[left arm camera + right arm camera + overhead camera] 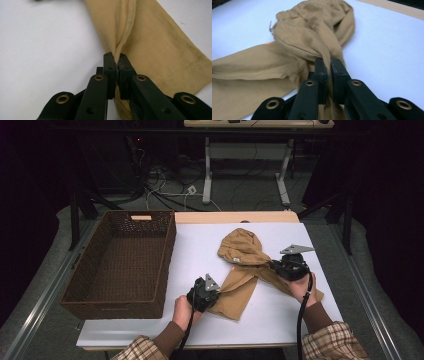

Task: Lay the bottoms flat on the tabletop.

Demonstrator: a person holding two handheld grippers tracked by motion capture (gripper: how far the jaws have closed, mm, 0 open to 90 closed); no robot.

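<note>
Tan garment stretched between left hand-held gripper and right hand-held gripper, both pinching fabric.

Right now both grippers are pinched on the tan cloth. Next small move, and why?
Probably lift both together and draw them apart. The left gripper is shut on a fold of the tan cloth near its hem, the right gripper on a bunched part, and the cloth lies crumpled and twisted on the white table beside the wicker basket.

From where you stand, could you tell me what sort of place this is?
Probably a lab or workshop set up for recording. A white table holds a tan garment and a wicker basket, with loose cables on the floor behind.
</note>
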